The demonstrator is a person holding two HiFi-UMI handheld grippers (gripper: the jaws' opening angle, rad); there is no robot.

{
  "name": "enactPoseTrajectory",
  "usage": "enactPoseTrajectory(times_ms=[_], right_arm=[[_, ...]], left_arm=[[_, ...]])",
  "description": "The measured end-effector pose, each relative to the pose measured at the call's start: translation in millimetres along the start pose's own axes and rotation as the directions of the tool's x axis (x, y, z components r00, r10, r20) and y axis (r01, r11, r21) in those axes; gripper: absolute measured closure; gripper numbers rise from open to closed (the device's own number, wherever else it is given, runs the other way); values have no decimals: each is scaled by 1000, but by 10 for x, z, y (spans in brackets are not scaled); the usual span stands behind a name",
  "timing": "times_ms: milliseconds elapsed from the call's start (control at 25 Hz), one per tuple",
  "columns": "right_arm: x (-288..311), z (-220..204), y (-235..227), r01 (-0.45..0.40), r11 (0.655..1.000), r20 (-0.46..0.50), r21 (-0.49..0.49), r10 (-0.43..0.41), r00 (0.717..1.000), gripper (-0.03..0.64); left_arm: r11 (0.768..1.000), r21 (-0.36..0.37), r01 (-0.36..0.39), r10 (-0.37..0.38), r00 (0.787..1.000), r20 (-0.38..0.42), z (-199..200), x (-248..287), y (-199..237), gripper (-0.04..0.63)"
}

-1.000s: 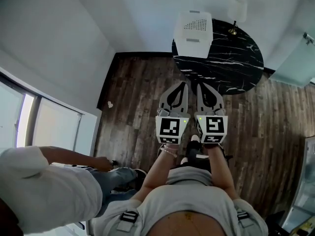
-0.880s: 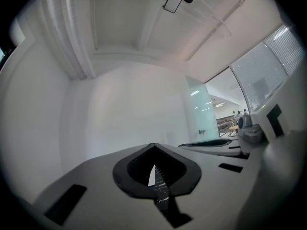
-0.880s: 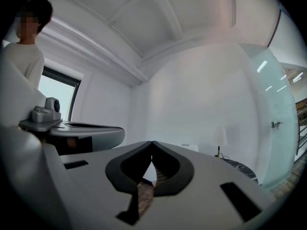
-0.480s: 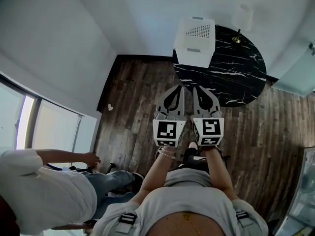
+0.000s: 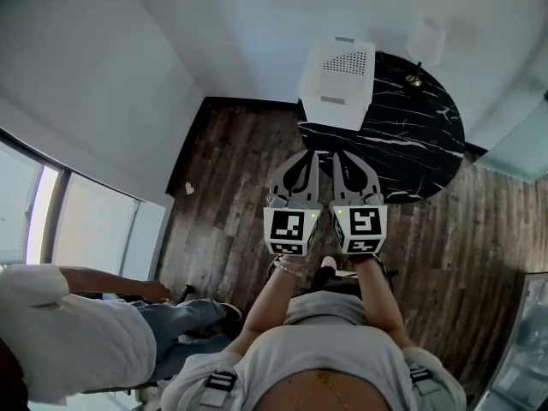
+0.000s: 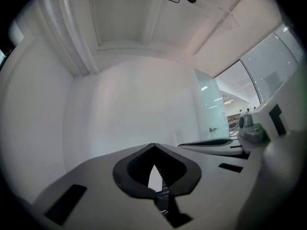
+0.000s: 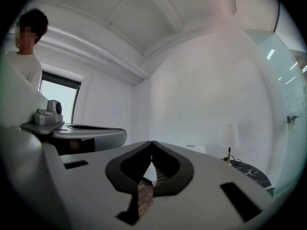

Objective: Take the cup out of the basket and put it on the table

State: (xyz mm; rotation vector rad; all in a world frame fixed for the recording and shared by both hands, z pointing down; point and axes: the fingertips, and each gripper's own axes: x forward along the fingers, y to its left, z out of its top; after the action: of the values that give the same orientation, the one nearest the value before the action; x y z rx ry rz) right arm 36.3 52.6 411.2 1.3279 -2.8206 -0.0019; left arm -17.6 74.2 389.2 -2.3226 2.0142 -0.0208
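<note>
A white basket (image 5: 336,71) stands on the left edge of a round black marble table (image 5: 402,135); only its top (image 7: 195,149) peeks over the jaws in the right gripper view. No cup shows in any view. My left gripper (image 5: 313,154) and right gripper (image 5: 337,154) are held side by side over the wooden floor, just short of the table's near edge, pointing at the basket. Both are shut with nothing between the jaws. In the left gripper view the closed tips (image 6: 153,145) face a bare white wall. The right gripper (image 7: 152,143) is aimed toward the basket and table (image 7: 252,172).
A white table lamp (image 5: 428,41) stands at the table's far side, also seen as a lamp (image 7: 230,135) in the right gripper view. Another person in a white top (image 5: 68,336) crouches at the lower left. White walls close the room behind the table.
Both grippers, still shut and side by side, have come a little closer to the table. The other person's hand at lower left has drawn back.
</note>
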Motion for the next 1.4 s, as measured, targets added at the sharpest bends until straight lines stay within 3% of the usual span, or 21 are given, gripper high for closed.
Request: enactPoseTrajectory(times_ms=[480, 960, 1400], right_arm=[[202, 5, -301, -41, 999, 2, 6, 41, 999, 609], [448, -43, -702, 49, 998, 5, 31, -49, 999, 609], [1180, 20, -821, 125, 992, 17, 20, -126, 992, 609]], left_arm=[[1000, -9, -30, 30, 1000, -1, 1, 405, -82, 589], [999, -13, 33, -33, 999, 5, -42, 842, -79, 589], [994, -21, 103, -103, 995, 3, -121, 1427, 420, 589]])
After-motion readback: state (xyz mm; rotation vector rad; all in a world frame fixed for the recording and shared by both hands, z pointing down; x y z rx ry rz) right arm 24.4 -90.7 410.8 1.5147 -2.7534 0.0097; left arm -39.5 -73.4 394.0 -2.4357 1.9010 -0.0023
